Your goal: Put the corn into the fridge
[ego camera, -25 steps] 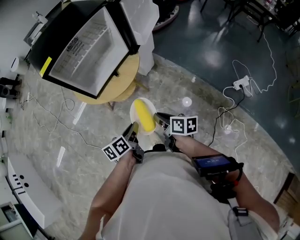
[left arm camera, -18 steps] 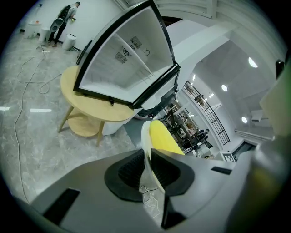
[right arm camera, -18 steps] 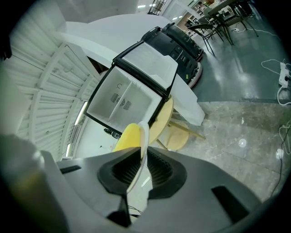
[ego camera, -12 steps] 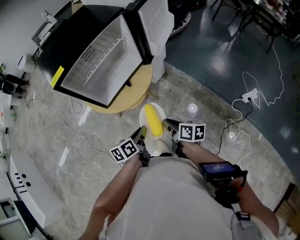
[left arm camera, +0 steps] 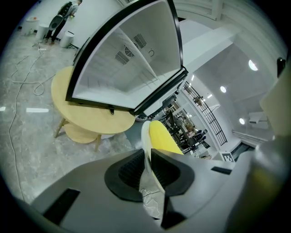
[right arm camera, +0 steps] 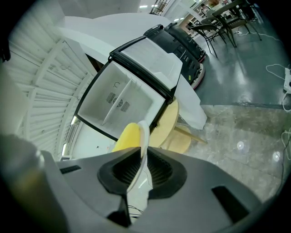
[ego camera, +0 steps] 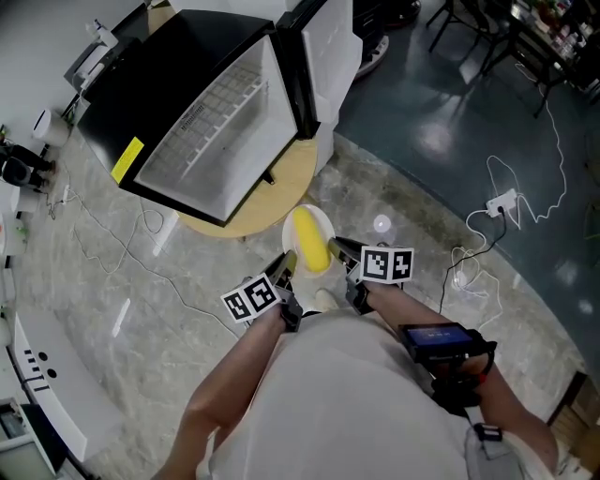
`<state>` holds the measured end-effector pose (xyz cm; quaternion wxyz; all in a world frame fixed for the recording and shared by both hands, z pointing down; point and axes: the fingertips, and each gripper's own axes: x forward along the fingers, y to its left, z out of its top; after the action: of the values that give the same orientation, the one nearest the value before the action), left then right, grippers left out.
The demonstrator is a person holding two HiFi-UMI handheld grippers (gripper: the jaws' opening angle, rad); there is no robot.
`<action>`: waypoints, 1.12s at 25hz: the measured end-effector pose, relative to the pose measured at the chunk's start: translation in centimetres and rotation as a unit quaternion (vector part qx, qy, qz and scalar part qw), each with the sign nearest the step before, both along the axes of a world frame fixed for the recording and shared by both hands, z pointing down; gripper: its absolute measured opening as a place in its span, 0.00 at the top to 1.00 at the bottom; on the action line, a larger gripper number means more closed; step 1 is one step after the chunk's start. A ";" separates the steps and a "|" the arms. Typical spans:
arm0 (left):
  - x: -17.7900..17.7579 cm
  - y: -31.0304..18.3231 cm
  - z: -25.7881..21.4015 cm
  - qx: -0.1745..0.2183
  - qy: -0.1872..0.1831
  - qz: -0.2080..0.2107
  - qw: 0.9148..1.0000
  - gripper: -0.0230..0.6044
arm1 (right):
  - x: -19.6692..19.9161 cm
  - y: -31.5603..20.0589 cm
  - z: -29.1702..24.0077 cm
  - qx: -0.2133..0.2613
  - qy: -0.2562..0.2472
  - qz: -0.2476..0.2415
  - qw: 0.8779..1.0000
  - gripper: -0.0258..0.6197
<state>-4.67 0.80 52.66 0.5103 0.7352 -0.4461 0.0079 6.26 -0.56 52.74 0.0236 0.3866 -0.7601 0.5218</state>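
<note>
A yellow corn cob point(ego camera: 310, 240) lies on a small white plate point(ego camera: 324, 220), held up in front of me. My left gripper point(ego camera: 286, 265) is shut on the plate's left rim and my right gripper point(ego camera: 339, 251) is shut on its right rim. The left gripper view has the plate edge point(left arm camera: 145, 150) pinched between the pads, with the corn point(left arm camera: 163, 136) beyond it. In the right gripper view the plate point(right arm camera: 144, 141) and corn point(right arm camera: 127, 136) sit the same way. Ahead, the black fridge point(ego camera: 206, 131) stands open on a round wooden table point(ego camera: 281, 187), its white inside bare.
The fridge door point(ego camera: 328, 47) hangs open to the right of the cabinet. Cables and a power strip point(ego camera: 502, 200) lie on the marble floor at the right. Dark chairs point(ego camera: 487, 28) stand at the far right. A white bench point(ego camera: 37, 375) runs along the left edge.
Both grippers have carried the plate with the corn forward, closer to the table and the open fridge. The grip on the plate is unchanged.
</note>
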 end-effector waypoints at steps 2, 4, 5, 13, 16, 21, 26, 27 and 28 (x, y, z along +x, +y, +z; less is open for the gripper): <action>-0.3 -0.3 0.0 0.000 0.004 0.000 1.000 0.88 | -0.3 -0.2 0.0 -0.002 0.003 0.001 1.000 0.89; -0.5 -0.4 -0.2 0.000 0.010 -0.002 1.000 0.89 | -0.5 -0.3 -0.1 -0.003 0.007 0.000 1.000 0.89; -0.6 -0.5 -0.3 0.001 0.012 -0.004 1.000 0.89 | -0.6 -0.4 -0.2 -0.002 0.009 -0.002 1.000 0.89; -2.1 -1.3 -0.7 0.007 0.018 -0.025 1.000 0.88 | -2.2 -1.7 -0.5 0.002 0.010 -0.023 1.000 0.89; -2.6 -1.9 -0.6 0.009 0.018 -0.039 0.999 0.88 | -2.8 -2.4 -0.3 0.001 0.006 -0.036 0.999 0.89; -3.3 -3.0 -0.5 0.009 0.017 -0.070 0.997 0.89 | -3.6 -4.4 -0.3 0.002 0.002 -0.064 0.998 0.89; -3.9 -4.6 -0.3 0.004 0.014 -0.097 0.995 0.89 | -4.3 -6.6 -0.3 0.002 -0.003 -0.094 0.996 0.89; -3.9 -4.9 -0.3 0.003 0.013 -0.101 0.995 0.88 | -4.4 -7.0 -0.2 0.001 -0.003 -0.099 0.995 0.89; -3.9 -5.3 -0.3 0.003 0.013 -0.105 0.994 0.88 | -4.5 -7.4 -0.2 -0.001 -0.003 -0.103 0.995 0.89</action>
<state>-8.62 -4.48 52.34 0.5119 0.6855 -0.5146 -0.0564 1.81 -8.01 52.58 0.0755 0.3049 -0.7955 0.5181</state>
